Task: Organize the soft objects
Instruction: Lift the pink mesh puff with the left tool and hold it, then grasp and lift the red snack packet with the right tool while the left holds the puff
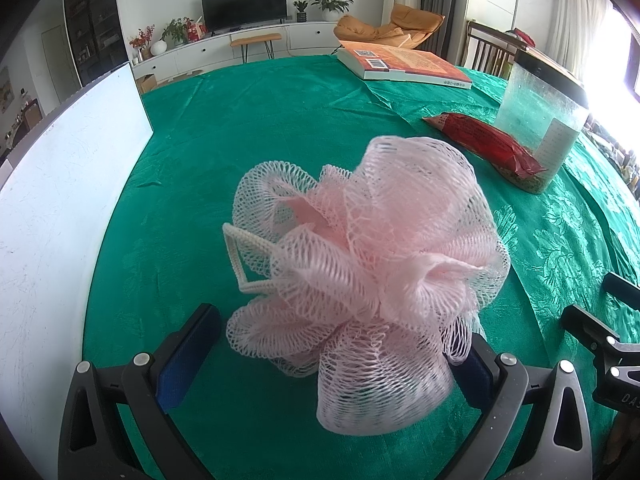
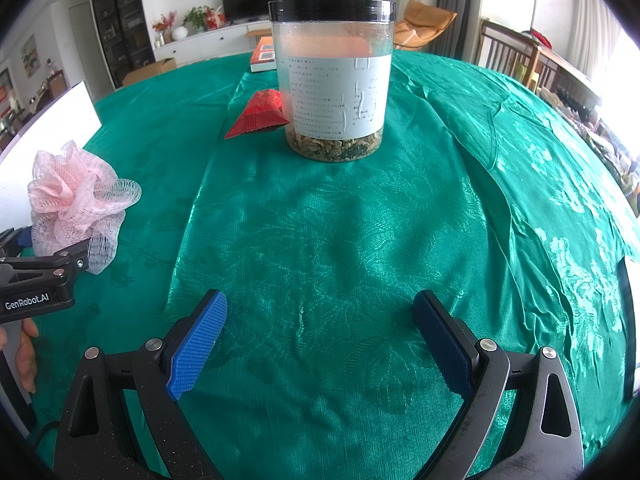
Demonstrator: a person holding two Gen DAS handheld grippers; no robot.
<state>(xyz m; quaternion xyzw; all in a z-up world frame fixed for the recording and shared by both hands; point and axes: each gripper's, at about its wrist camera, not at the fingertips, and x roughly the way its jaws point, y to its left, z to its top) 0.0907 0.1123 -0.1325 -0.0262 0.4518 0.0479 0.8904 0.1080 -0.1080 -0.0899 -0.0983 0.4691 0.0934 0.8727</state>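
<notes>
A pink mesh bath pouf [image 1: 372, 256] with a white cord loop lies on the green tablecloth [image 1: 248, 128], between the fingers of my left gripper [image 1: 332, 364]. That gripper is wide open: its left pad [image 1: 188, 360] stands apart from the pouf, and its right pad [image 1: 478, 376] is partly covered by the mesh. In the right wrist view the pouf [image 2: 76, 196] shows at the far left, above the left gripper's black frame [image 2: 40, 268]. My right gripper [image 2: 320, 340] is open over bare cloth with nothing between its blue pads.
A clear jar with a black lid [image 2: 332, 80] stands ahead of the right gripper, a red packet [image 2: 260, 114] beside it. A book [image 1: 404, 64] lies at the far side. A white board [image 1: 60, 200] lines the left edge. A hand [image 2: 24, 356] holds the left gripper.
</notes>
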